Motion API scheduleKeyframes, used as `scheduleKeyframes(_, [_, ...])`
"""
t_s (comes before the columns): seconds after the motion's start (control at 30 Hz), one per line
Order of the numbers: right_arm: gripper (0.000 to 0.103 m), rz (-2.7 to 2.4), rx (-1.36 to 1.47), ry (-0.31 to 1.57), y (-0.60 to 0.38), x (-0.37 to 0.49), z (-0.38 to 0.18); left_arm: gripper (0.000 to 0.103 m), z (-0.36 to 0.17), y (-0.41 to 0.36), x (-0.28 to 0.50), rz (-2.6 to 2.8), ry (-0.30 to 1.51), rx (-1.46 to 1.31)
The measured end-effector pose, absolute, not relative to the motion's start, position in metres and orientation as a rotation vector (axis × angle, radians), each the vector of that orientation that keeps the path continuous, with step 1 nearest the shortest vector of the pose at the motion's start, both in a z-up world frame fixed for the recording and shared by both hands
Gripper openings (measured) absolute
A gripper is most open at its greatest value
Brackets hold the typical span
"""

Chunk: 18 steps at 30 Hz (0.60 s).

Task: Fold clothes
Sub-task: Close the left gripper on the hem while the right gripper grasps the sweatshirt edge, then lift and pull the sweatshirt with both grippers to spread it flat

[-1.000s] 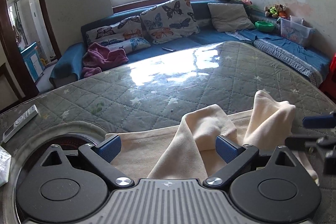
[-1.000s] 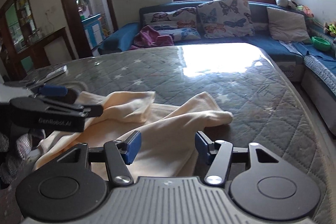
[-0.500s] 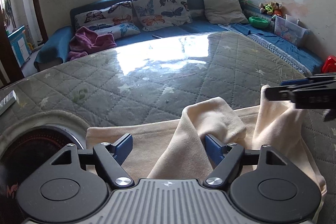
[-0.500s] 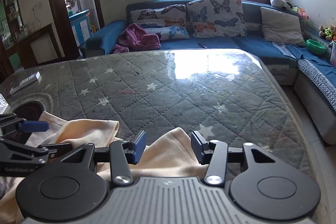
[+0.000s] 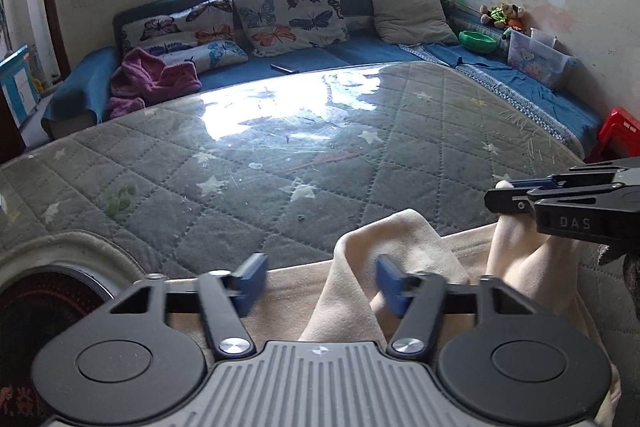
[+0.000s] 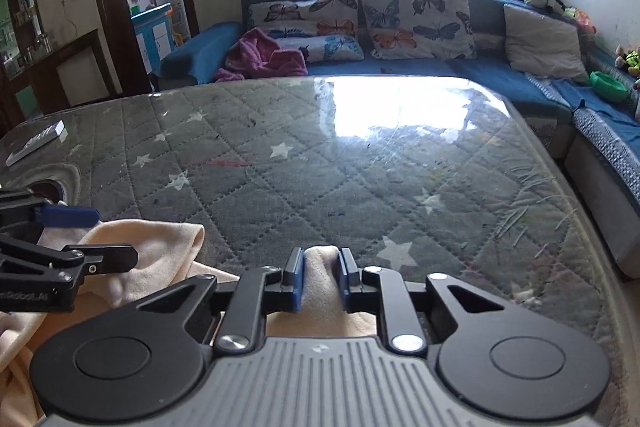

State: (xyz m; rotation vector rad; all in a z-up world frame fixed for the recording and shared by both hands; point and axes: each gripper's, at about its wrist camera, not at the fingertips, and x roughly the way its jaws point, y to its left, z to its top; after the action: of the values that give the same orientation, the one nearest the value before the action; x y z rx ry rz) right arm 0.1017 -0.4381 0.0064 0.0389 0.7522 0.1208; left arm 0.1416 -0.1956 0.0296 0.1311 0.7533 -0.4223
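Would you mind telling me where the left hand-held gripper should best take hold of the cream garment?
Probably the raised fold of the cream garment standing between the open fingers of the left hand-held gripper. Come straight forward, low over the table: the fold rises off the flat cloth, so the fingers can close across it. The right hand-held gripper already pinches the other raised end.

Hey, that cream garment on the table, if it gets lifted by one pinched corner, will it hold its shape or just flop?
Likely flop: the cream garment already lies in soft humps and folds. It looks thin and probably light, since the right gripper pinches a small bunch with little bulk. It may slide easily, because the tabletop beneath looks glossy.
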Motion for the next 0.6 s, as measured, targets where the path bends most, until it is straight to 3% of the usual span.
scheduleKeyframes(0.03, [0.013,0.116,0.039,0.739,-0.439,0.1,0.009,0.034,0.031,-0.194,0.141,-0.424,0.749,0.122])
scheduleKeyframes(0.1, [0.013,0.115,0.047,0.71,-0.442,0.094,0.016,0.011,0.033,-0.19,0.138,-0.428,0.741,0.103])
scheduleKeyframes(0.2, [0.011,0.115,0.054,0.663,-0.444,0.082,0.03,0.005,0.038,-0.181,0.133,-0.427,0.722,0.067])
scheduleKeyframes(0.6, [0.007,0.072,0.068,0.502,-0.475,-0.001,0.086,0.003,0.097,-0.093,0.064,-0.257,0.548,-0.075])
